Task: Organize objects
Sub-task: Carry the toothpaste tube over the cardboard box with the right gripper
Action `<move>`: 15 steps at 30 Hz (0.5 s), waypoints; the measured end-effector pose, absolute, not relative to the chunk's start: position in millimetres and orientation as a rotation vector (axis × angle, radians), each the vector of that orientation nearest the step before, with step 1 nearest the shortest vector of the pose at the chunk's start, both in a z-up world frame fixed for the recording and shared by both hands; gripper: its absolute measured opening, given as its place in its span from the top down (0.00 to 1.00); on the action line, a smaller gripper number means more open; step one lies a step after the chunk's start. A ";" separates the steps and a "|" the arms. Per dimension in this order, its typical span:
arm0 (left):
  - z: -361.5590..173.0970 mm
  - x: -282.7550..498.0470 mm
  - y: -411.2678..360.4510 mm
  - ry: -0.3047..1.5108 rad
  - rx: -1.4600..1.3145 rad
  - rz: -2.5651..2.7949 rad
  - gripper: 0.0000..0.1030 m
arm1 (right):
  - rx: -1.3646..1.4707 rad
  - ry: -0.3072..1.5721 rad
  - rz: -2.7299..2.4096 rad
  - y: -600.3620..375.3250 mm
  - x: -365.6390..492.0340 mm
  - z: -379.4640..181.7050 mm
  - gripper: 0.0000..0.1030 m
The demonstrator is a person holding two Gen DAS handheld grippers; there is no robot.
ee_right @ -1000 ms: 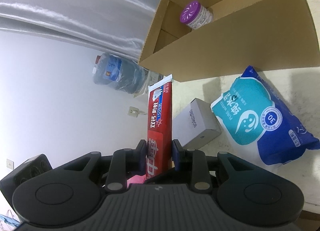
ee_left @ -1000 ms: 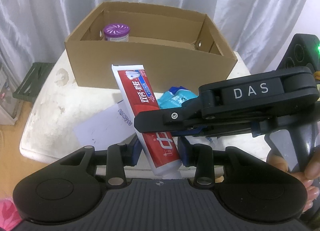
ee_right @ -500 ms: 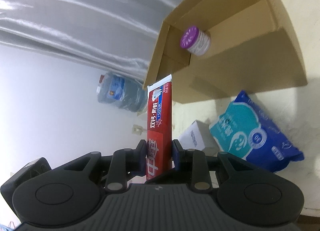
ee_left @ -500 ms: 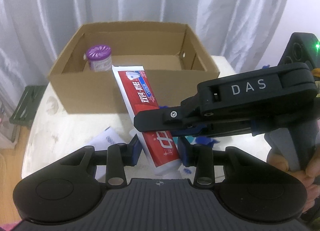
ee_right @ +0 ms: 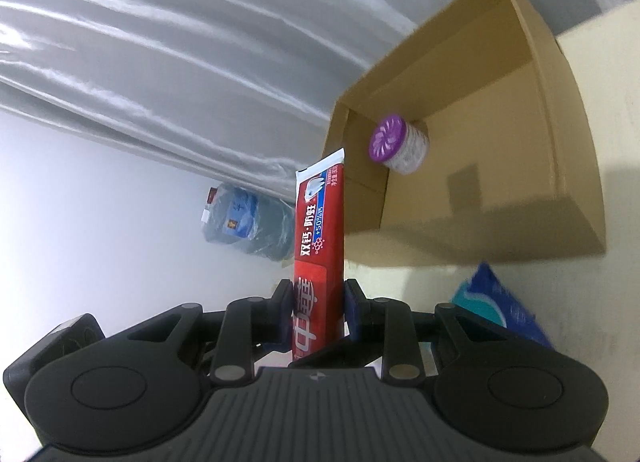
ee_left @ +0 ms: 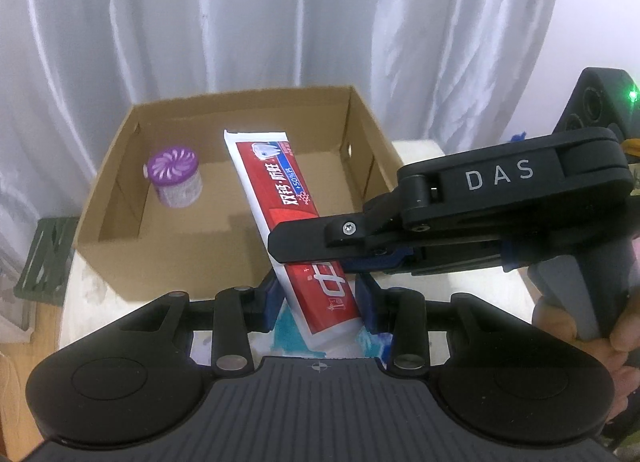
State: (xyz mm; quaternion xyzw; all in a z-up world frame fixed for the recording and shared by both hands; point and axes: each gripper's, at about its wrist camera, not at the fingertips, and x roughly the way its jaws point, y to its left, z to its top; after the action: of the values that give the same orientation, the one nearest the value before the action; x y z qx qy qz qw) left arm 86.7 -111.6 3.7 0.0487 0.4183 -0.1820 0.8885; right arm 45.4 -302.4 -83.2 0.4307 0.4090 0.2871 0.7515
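A red toothpaste box is held off the table by both grippers at its near end. My left gripper is shut on it from below. From the right, my right gripper reaches in and is clamped across the same end. The far end of the toothpaste hangs over the open cardboard box. In the right wrist view the toothpaste box stands up from my right gripper, next to the cardboard box. A purple-lidded jar stands inside, in a far corner.
A blue wipes pack lies on the white table in front of the box, under the grippers. A person's hand holds the right gripper's handle. A green crate and a water bottle sit beyond the table. Curtains hang behind.
Both grippers have risen and moved toward the cardboard box with the toothpaste box still held. Its far end now hangs over the box's inside instead of in front of the wall.
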 end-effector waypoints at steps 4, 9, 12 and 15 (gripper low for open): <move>10.8 109.4 -112.2 0.862 0.087 -0.374 0.64 | 0.924 0.889 0.626 -304.9 62.7 -73.7 0.70; 12.8 149.9 -106.2 0.903 -0.009 -0.361 0.63 | 0.845 0.923 0.621 -302.0 102.1 -60.2 0.70; 6.1 178.3 -101.4 0.948 -0.089 -0.350 0.63 | 0.778 0.959 0.618 -300.6 129.2 -57.1 0.70; -7.5 207.0 -94.6 1.018 -0.197 -0.341 0.63 | 0.713 1.021 0.607 -297.8 157.2 -62.3 0.70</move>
State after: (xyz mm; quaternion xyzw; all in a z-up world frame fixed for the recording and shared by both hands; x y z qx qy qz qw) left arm 207.0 -94.6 -7.5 -0.0936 0.4842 -0.1624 0.8547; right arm 157.2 -297.8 -62.3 0.3287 0.4708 0.2799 0.7694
